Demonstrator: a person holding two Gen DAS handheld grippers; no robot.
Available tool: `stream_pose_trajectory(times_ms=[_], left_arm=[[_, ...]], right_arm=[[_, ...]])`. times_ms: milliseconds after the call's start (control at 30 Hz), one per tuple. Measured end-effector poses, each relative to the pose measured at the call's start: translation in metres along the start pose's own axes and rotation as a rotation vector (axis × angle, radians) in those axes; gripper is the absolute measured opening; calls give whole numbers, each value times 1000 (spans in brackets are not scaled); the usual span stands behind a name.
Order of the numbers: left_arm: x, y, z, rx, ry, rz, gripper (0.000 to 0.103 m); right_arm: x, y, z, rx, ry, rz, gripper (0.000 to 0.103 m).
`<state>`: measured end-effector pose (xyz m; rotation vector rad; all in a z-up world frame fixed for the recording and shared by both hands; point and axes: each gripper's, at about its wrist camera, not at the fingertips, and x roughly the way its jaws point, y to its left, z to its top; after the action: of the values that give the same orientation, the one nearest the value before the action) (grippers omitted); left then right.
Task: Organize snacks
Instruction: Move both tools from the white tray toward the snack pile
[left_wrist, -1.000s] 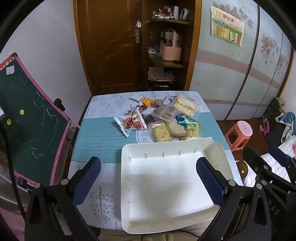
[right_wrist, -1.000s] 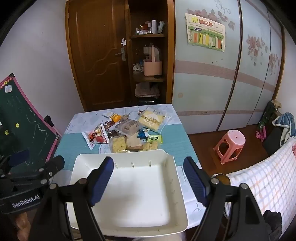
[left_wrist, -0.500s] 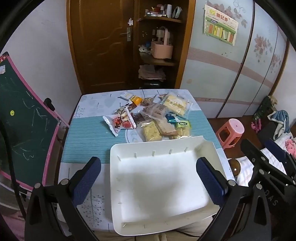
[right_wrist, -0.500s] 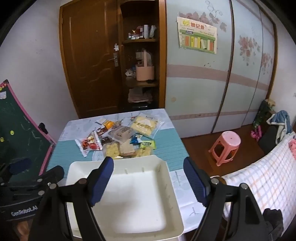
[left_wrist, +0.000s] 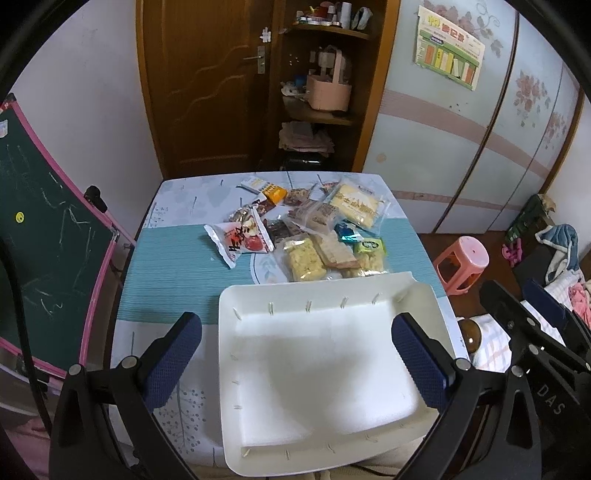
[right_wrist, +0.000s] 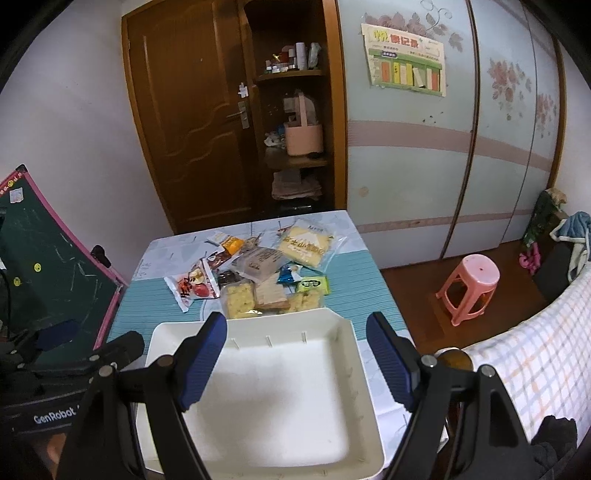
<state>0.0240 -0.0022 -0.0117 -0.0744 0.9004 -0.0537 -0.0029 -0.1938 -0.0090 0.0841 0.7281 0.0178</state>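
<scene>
Step in hand, as judged: start of sorting, nothing yet picked. White tray (left_wrist: 317, 373) lies directly below and ahead of both tools, and nothing is in it. Snack packets (left_wrist: 310, 236) lie in a loose overlapping heap on the desk (left_wrist: 166, 273), beyond the tray's far rim and well ahead of the fingertips. Left tool (left_wrist: 295, 350): fingers spread wide, holding nothing, touching nothing, hovering above the tray's near half. Right tool (right_wrist: 299, 358): likewise spread wide, empty, above the tray. Nearest to the tools are the yellow cracker packet (left_wrist: 304, 263) and the green-labelled packet (left_wrist: 369, 247), just past the far rim. Next move probably calls for reaching forward over the tray, lowering onto one packet edge, and closing.
</scene>
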Motion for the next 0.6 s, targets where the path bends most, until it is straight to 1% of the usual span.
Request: stream_pose_trajectory(times_ms=[67,167,267,333,500,600], left_arm=[[2,4,4,-12,-17,5,102],[3,10,8,-12,-28,-10,102],[7,10,14,5,-22,-2,102],[7,11,15,6,-24,0,102],[6,13,27,5,-40,3,102],[2,11,36,22,-67,17,102]], right_arm=[[4,1,2,-7,10,-10,79],[10,1,6,-12,20,1,79],[12,-1,11,5,26,59,79],[14,-3,14,18,28,77,79],[17,-4,23,11,27,57,79],[16,-3,30,-2,19,56,79]])
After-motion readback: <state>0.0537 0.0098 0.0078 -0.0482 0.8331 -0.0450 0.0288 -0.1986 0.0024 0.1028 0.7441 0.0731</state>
